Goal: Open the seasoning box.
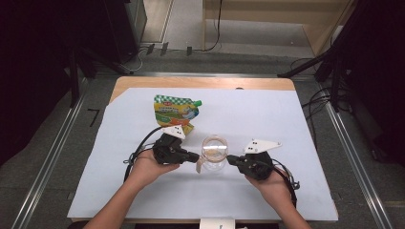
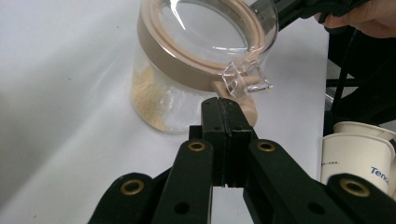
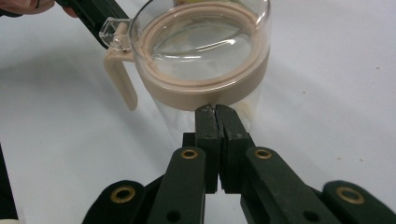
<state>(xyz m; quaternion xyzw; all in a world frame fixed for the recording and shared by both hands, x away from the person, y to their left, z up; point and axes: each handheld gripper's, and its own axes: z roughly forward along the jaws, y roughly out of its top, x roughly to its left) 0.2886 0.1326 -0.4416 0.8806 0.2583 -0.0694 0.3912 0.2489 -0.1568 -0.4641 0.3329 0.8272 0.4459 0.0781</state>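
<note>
Two grippers flank a clear glass jar (image 1: 213, 153) that stands upright near the middle of the white table cover (image 1: 267, 119). From above I see the left gripper (image 1: 195, 156) at the jar's 9 o'clock and the right gripper (image 1: 231, 160) at its 3 o'clock, each tip at the jar's side. The left gripper view shows what the high view cannot: its jaws are pressed together, tip at the beige latch tab (image 2: 247, 105) under the clear clasp (image 2: 245, 79), and yellowish powder (image 2: 147, 95) lies inside the jar. It also catches paper cups (image 2: 357, 156) at its 4 o'clock. In the right gripper view the jaws are likewise together, seemingly touching the beige collar (image 3: 205, 95), though contact is hard to judge. A green-topped pouch (image 1: 175, 110) lies at the jar's 11 o'clock.
</note>
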